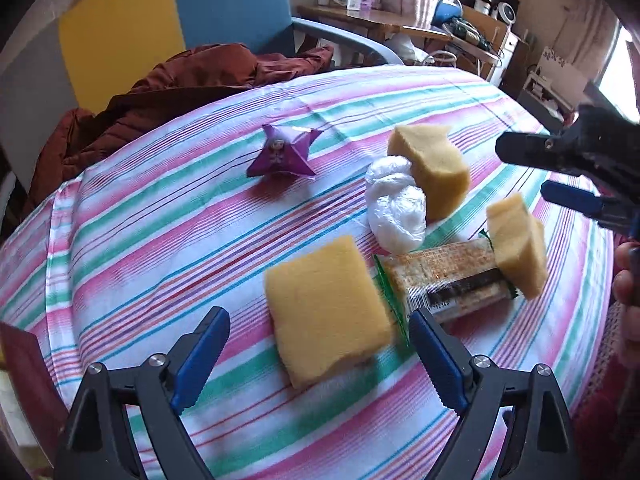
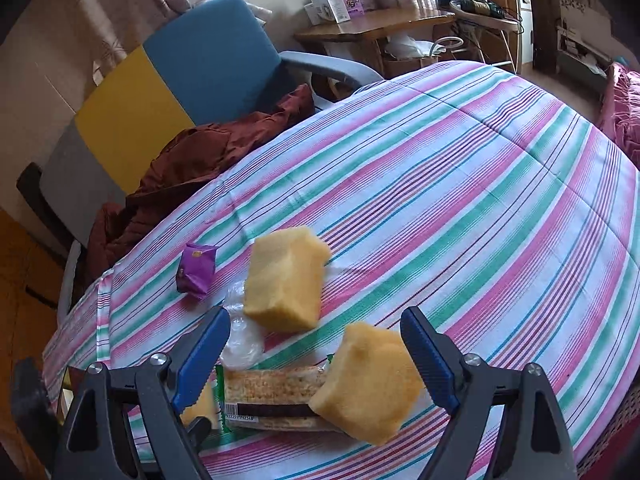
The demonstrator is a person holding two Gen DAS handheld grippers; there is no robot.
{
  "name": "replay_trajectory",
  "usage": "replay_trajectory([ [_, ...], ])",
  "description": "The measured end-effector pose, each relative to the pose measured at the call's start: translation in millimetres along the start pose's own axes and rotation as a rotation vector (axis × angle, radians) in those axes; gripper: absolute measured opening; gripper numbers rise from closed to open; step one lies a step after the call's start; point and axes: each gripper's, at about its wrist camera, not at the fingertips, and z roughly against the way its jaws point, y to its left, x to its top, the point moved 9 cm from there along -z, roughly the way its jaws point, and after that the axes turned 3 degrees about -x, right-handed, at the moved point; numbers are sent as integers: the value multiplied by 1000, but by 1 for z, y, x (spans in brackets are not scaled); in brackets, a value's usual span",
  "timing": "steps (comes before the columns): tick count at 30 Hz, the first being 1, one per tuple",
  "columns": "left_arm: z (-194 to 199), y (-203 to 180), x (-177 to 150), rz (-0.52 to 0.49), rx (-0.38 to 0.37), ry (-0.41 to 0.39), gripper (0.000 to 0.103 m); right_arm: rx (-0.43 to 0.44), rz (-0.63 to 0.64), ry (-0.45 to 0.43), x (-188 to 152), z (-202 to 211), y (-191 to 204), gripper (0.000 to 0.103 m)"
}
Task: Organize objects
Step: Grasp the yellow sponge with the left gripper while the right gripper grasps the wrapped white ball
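On the striped tablecloth (image 1: 160, 240) a flat yellow sponge (image 1: 324, 312) lies between the fingers of my left gripper (image 1: 316, 316), which is open and not touching it. To its right lies a cracker packet (image 1: 448, 280) with a second sponge (image 1: 518, 248) leaning on its end. Behind them a third sponge (image 1: 434, 168) rests against a crumpled white plastic bag (image 1: 394, 204). A purple star-shaped packet (image 1: 284, 152) sits apart at the left. My right gripper (image 2: 316, 320) is open above the leaning sponge (image 2: 372, 384) and the cracker packet (image 2: 272, 396). It also shows at the right edge of the left wrist view as the right gripper (image 1: 520, 168).
A rust-brown jacket (image 1: 180, 92) is heaped at the table's far left edge, by a blue, yellow and grey chair (image 2: 192, 64). A wooden desk (image 2: 372, 24) with boxes stands behind. A person's hand (image 1: 628, 280) shows at the right edge.
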Motion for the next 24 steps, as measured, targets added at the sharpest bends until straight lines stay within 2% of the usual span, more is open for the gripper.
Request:
replay_trajectory([
  [2, 2, 3, 1, 30, -16, -2, 97, -4, 22, -3, 0, 1, 4, 89],
  [7, -11, 13, 2, 49, 16, 7, 96, 3, 79, 0, -3, 0, 16, 89],
  [9, -18, 13, 0, 49, -8, 23, 86, 19, 102, 8, -6, -1, 23, 89],
  [11, -20, 4, -5, 49, -76, 44, 67, 39, 133, 22, -9, -4, 32, 88],
  [13, -17, -4, -7, 22, -88, 36, 60, 62, 174, 41, -15, -8, 44, 78],
  [15, -13, -4, -9, 21, -91, 27, 59, 72, 220, 75, -23, -17, 57, 72],
  [18, -9, 3, -15, 60, -118, 29, 61, 38, 271, 112, -31, -32, 68, 72],
  [19, -9, 5, -14, 70, -127, 30, 66, 25, 284, 116, -32, -36, 70, 72],
  [20, -8, 8, -14, 88, -130, 32, 77, 16, 289, 119, -32, -40, 71, 72],
  [21, -5, 12, -13, 107, -121, 24, 82, 13, 287, 123, -31, -43, 71, 72],
  [22, -3, 14, -12, 118, -117, 15, 86, 17, 278, 136, -31, -48, 73, 72],
  [24, 3, 14, -9, 133, -132, 5, 86, 34, 265, 173, -33, -60, 76, 72],
])
